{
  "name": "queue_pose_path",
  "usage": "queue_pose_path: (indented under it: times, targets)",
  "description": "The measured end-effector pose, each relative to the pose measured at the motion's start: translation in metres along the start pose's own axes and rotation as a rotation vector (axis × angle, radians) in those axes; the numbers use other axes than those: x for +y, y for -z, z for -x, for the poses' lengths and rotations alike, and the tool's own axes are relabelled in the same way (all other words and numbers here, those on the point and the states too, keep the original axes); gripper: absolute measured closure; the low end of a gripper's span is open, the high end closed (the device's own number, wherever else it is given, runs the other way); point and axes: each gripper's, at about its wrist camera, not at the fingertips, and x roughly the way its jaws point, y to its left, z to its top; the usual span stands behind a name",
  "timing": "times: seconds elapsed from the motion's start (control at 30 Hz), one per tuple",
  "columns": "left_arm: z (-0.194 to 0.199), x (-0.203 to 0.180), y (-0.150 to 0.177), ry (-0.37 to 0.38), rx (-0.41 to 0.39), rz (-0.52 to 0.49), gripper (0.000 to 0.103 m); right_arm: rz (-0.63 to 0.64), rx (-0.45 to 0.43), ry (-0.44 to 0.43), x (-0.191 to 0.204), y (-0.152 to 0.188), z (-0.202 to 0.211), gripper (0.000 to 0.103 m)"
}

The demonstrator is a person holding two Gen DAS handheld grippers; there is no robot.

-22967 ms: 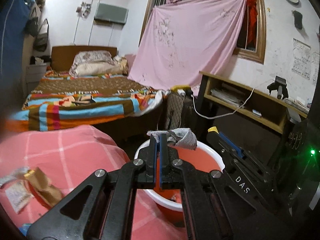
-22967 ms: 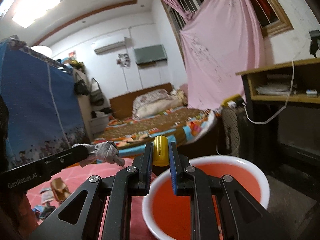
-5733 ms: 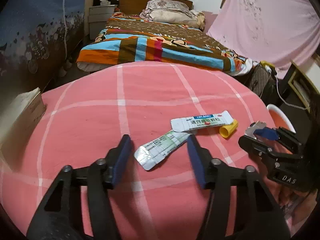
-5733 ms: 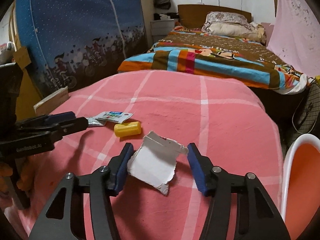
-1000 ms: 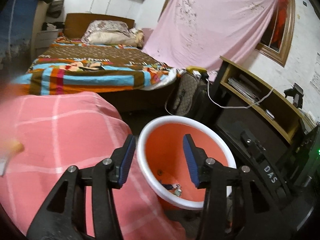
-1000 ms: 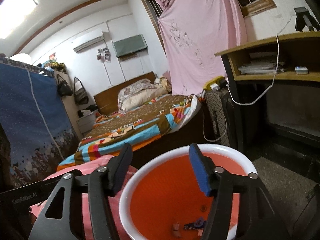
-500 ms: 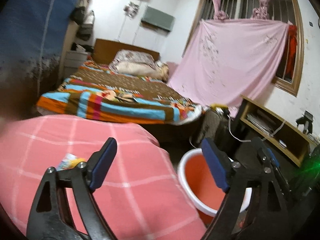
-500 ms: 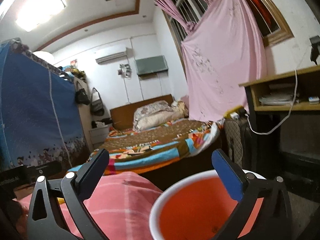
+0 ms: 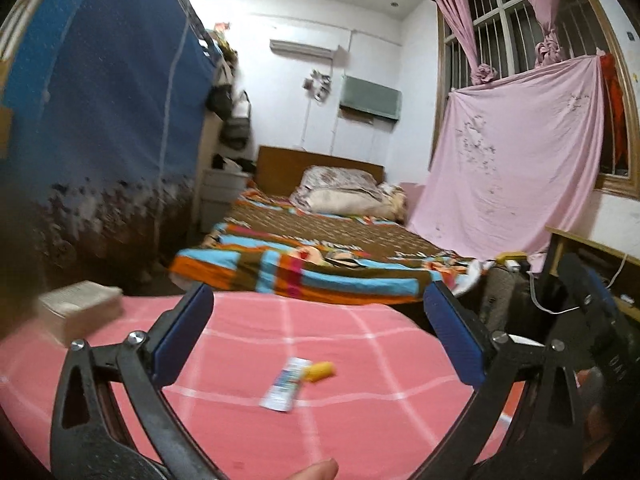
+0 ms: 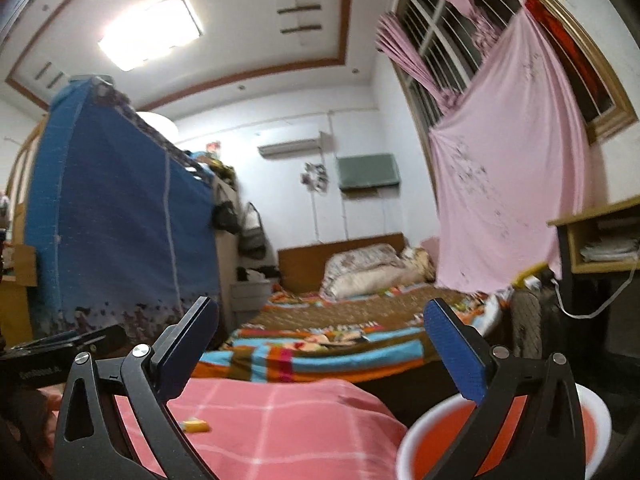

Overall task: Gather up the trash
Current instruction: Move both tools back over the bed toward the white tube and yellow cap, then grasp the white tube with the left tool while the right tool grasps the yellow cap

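One sachet (image 9: 286, 385) (print blurred, unreadable).

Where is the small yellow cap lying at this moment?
In the left wrist view the yellow cap lies on the pink checked cloth, near the middle, right beside the white tube packet, ahead of the open left tool.

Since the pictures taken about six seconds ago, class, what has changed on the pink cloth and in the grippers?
The silver sachet and torn white paper are gone from the pink checked cloth. Left gripper and right gripper have just been opening, nothing between them. Unchanged: white tube and yellow cap lying together.
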Motion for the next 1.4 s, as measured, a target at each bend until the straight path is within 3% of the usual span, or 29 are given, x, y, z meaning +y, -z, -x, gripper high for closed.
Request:
queue_pose_path:
  times: [0.2, 0.33, 0.47, 0.8, 0.9, 1.03, 1.27, 1.4]
  targets:
    - [0.005, 0.025, 0.002, -0.064, -0.049, -0.056, 0.013, 0.071, -0.039, -0.082, 0.029, 0.004, -0.001, 0.0]
    - [0.003, 0.03, 0.008, -0.082, -0.058, -0.1, 0.013, 0.134, -0.013, -0.12, 0.043, 0.014, -0.01, 0.0]
    - [-0.006, 0.032, 0.016, -0.064, 0.0, -0.119, 0.013, 0.141, 0.09, -0.14, 0.046, 0.022, -0.03, 0.0]
    - [-0.028, 0.034, 0.023, -0.01, 0.131, -0.092, 0.014, 0.086, 0.231, -0.155, 0.037, 0.032, -0.052, 0.0]
    - [-0.039, 0.033, 0.025, 0.017, 0.194, -0.091, 0.02, 0.098, 0.295, -0.167, 0.042, 0.037, -0.063, 0.0]
    - [-0.06, 0.035, 0.033, 0.067, 0.327, -0.08, 0.036, 0.12, 0.369, -0.176, 0.05, 0.045, -0.073, 0.002]
    - [-0.092, 0.036, 0.05, 0.112, 0.536, -0.05, 0.061, 0.121, 0.486, -0.197, 0.055, 0.057, -0.089, 0.02]
    - [-0.103, 0.035, 0.059, 0.138, 0.624, -0.032, 0.069, 0.117, 0.557, -0.205, 0.057, 0.065, -0.098, 0.029]
